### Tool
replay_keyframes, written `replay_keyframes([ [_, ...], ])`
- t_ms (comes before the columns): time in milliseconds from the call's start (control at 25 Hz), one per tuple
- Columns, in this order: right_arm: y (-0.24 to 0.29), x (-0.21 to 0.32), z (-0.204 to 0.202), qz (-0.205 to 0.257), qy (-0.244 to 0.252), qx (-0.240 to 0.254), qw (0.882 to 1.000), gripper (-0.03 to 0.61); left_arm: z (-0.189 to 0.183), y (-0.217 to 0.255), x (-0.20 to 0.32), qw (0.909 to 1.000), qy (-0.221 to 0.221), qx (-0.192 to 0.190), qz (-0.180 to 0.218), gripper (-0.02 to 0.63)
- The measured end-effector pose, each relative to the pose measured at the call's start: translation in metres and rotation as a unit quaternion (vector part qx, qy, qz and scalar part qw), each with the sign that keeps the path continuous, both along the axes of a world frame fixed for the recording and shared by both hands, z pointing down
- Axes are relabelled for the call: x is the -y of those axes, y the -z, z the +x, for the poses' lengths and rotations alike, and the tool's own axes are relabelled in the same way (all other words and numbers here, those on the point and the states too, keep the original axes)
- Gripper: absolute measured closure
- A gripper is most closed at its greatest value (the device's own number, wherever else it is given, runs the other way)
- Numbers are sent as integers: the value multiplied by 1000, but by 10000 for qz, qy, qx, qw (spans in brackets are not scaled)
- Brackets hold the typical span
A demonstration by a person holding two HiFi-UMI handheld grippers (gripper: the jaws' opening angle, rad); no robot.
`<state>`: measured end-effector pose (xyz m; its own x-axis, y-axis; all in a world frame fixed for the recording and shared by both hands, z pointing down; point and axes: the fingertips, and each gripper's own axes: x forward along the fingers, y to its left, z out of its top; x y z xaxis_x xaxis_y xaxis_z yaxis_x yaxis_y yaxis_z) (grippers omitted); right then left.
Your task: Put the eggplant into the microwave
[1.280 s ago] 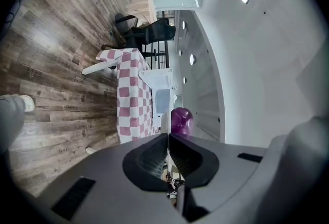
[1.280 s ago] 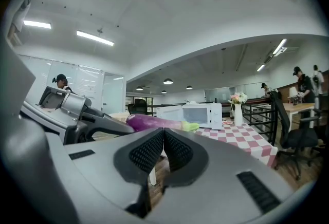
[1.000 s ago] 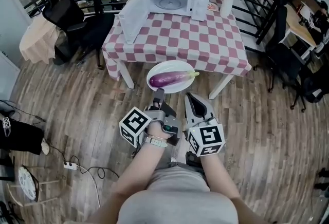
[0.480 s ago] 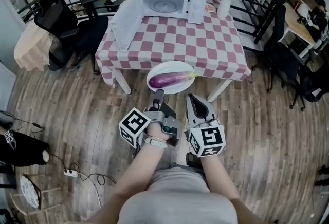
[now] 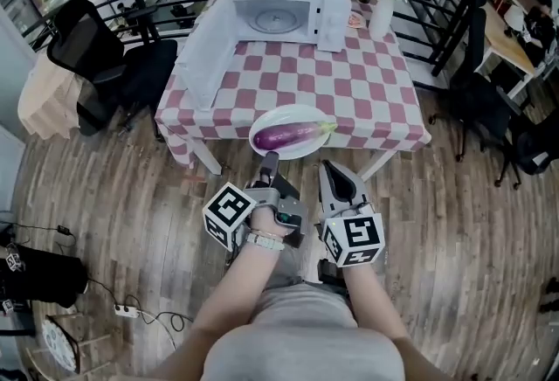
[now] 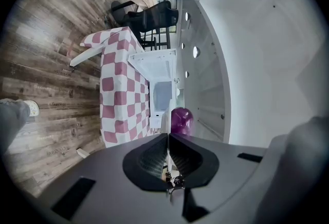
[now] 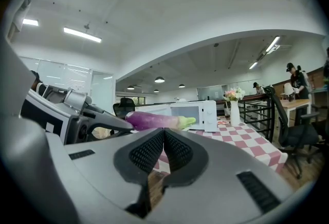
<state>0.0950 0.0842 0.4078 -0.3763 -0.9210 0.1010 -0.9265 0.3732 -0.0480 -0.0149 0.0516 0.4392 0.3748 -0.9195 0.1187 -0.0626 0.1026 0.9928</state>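
A purple eggplant (image 5: 297, 135) with a green stem lies on a white plate (image 5: 265, 124) held in the air in front of me. My left gripper (image 5: 270, 157) is shut on the plate's near rim; its own view shows the thin rim between the jaws and the eggplant (image 6: 181, 119) beyond. My right gripper (image 5: 324, 164) is shut beside the plate's near right edge, with nothing seen between its jaws; the eggplant (image 7: 154, 120) shows just above them. The white microwave (image 5: 293, 8) stands at the table's far side, its door (image 5: 210, 51) swung open to the left.
The table (image 5: 349, 91) has a pink-and-white checked cloth. A white vase of flowers (image 5: 383, 8) stands right of the microwave. A black office chair (image 5: 105, 65) is at the table's left, a black railing (image 5: 441, 17) behind and to the right. The floor is wood.
Both grippers and the plate have been carried forward together. The table and microwave are nearer, and the plate now overlaps the table's front edge.
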Motion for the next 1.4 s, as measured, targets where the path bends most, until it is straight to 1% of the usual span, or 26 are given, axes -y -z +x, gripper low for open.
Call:
replay_keyframes([
  [320,3,64,-2,-28,-107,17,9999,552,-7,2,67,10000,-29,-16,-48,600],
  [520,4,103,-11,-89,-132,72,9998,552,-15,5,106,9999,-65,14,-89,600],
  [880,7,176,-25,-44,-161,47,9998,552,-24,8,180,9999,-156,20,-13,600],
  [1000,4,194,-32,-28,-92,-53,9999,552,-27,8,202,9999,-138,-24,40,600],
  [1160,2,218,-31,-22,-140,-59,9999,552,-29,5,226,9999,-149,-60,62,601],
  [1400,-1,238,-31,-44,-134,-95,9999,552,-31,2,247,9998,-132,-104,45,600],
])
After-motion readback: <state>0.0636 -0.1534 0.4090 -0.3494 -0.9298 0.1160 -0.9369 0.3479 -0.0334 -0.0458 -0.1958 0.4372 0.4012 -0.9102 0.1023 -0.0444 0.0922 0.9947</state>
